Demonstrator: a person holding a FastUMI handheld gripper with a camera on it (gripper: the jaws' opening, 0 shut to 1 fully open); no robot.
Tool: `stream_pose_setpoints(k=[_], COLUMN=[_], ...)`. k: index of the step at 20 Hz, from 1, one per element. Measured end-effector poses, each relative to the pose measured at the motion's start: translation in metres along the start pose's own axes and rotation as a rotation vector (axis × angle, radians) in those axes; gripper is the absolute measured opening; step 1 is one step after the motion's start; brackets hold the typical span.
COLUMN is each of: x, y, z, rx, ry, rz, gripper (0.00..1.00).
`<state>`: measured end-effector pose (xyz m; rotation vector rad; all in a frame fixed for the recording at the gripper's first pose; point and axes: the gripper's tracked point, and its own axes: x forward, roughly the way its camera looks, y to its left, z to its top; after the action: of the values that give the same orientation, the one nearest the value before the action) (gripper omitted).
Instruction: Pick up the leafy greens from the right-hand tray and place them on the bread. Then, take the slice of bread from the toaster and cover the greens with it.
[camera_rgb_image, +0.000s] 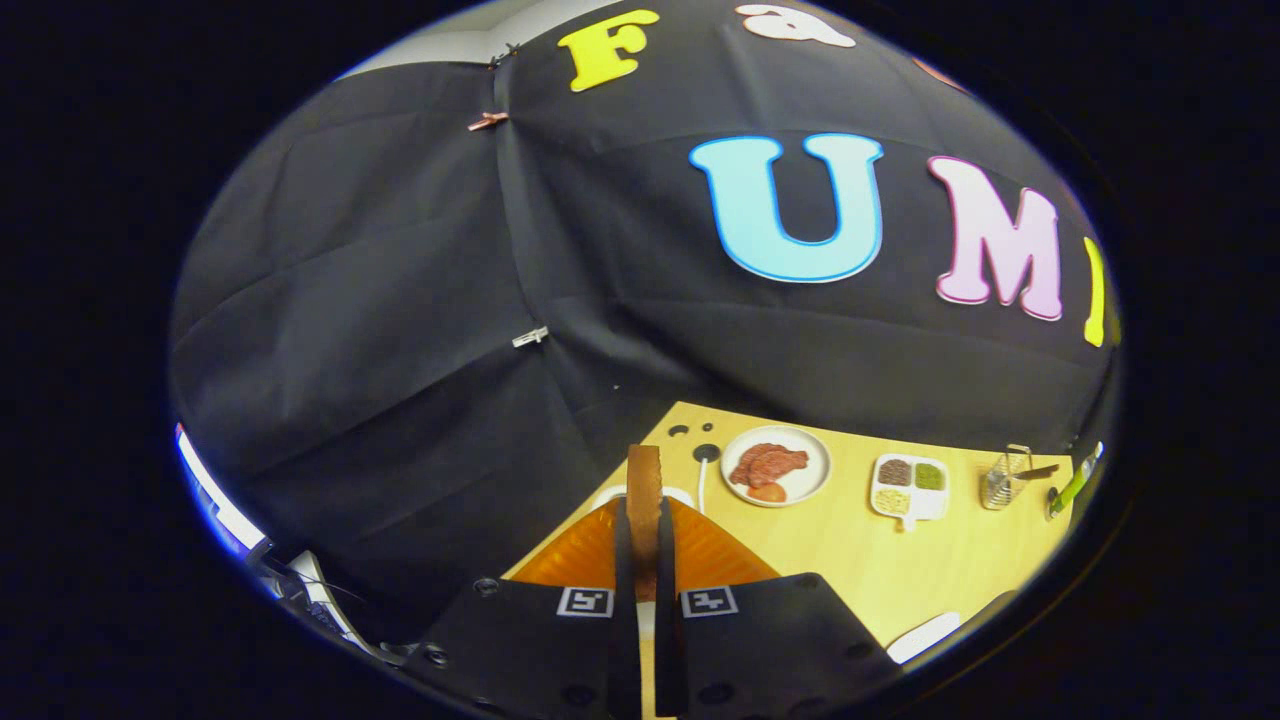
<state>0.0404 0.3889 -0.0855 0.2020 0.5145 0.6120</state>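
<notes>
A slice of toasted bread (644, 470) stands upright and edge-on between my two fingers, its top sticking out beyond the fingertips. My gripper (645, 515) is shut on it, with a finger pressed to each flat side. It is held above an orange ribbed object (715, 555) that spreads out to both sides just under the fingers. A bit of white rim (680, 494) shows right behind the slice.
On the wooden table (830, 560) beyond the fingers stand a white plate with reddish meat slices (775, 465), a white compartment tray of seeds and a green filling (908, 487), a glass holder (1005, 478) and a green utensil (1075, 485). A white plate edge (922, 637) lies nearer, to the right.
</notes>
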Motion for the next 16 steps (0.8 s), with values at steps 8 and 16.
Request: stream_pose_setpoints(k=[8,16], x=[-0.067,-0.062], y=[-0.107,-0.133], z=[-0.087,-0.175], rx=[0.110,0.235], ry=[0.061,0.126], rz=[-0.202,-0.281], gripper=[0.10,0.10])
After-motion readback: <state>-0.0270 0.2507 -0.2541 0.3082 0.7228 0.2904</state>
